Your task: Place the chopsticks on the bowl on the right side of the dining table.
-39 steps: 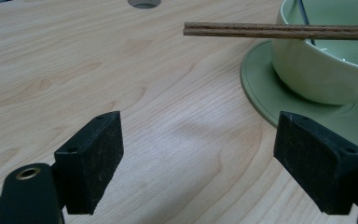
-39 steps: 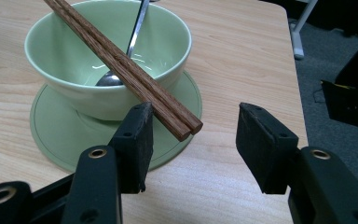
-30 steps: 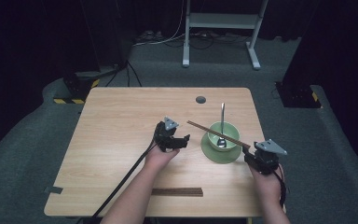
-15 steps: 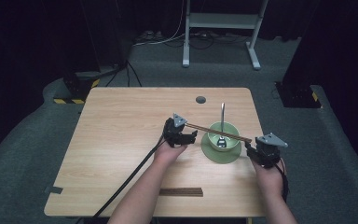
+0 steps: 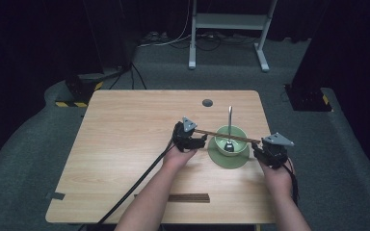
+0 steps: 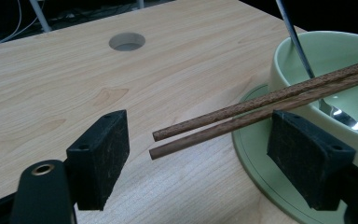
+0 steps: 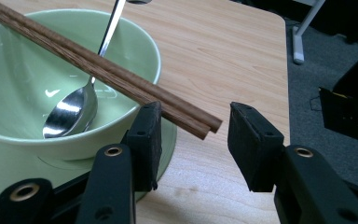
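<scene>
Two brown chopsticks (image 5: 227,136) lie side by side across the rim of a pale green bowl (image 5: 236,137) on its green saucer (image 5: 221,160). A metal spoon (image 5: 229,126) leans in the bowl, handle pointing away. My left gripper (image 5: 202,140) is open at the chopsticks' left ends (image 6: 177,134), which sit between its jaws (image 6: 199,144) without touching either pad. My right gripper (image 5: 257,149) is open around the right ends (image 7: 200,122); they lie close against the left pad (image 7: 148,135), midway point (image 7: 196,127).
A second pair of dark chopsticks (image 5: 189,198) lies near the table's front edge. A round cable hole (image 5: 207,102) is in the light wooden table (image 5: 125,125) behind the bowl. The left gripper's cable (image 5: 135,185) trails off the front edge.
My left gripper has moved right until its open jaws flank the chopsticks' left ends. My right gripper has edged in around the right ends. Bowl, spoon and chopsticks stay put.
</scene>
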`<state>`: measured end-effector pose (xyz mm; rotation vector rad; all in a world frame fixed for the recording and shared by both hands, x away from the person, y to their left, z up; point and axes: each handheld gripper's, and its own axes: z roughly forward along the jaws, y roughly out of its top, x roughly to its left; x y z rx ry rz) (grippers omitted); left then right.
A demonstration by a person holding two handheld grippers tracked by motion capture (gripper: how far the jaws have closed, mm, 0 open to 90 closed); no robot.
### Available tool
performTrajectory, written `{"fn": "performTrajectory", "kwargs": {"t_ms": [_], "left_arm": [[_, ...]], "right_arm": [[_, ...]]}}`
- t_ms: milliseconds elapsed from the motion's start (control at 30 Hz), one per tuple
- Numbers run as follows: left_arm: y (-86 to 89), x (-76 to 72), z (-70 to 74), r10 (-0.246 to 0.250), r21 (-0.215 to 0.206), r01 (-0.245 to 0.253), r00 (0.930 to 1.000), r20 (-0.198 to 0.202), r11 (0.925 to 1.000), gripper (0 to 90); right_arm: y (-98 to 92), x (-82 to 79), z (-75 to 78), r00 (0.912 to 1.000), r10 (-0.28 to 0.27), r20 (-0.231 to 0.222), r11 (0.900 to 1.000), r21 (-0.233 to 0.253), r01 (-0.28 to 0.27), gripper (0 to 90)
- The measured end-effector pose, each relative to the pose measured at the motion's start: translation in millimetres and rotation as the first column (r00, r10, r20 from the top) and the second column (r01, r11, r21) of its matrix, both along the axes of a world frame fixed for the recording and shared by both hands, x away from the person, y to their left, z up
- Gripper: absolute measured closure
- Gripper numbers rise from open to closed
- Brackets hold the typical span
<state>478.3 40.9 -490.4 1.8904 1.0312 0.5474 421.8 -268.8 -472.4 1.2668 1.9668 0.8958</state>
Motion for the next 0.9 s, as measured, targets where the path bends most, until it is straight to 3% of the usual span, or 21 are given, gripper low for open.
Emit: {"fn": "performTrajectory", "kwargs": {"t_ms": [133,433,900], "left_arm": [[-1.0,0.4,-0.7,-0.01,-0.015,0.01,0.9999,0.001,0.9998,20.9],[-6.6,-4.1,0.4,-0.029,-0.007,0.029,0.9996,0.005,0.9995,23.3],[-0.1,-28.9,1.6,-0.017,0.014,0.017,0.9997,0.02,0.9998,32.7]], "right_arm": [[3.1,0.6,-2.4,1.0,0.004,-0.002,1.0,-0.003,-0.004,55.0],[2.6,0.8,-5.2,0.9998,0.017,-0.009,1.0,-0.002,-0.017,54.4],[4.2,-13.5,-7.8,0.9996,0.028,0.008,1.0,0.003,-0.028,53.7]]}}
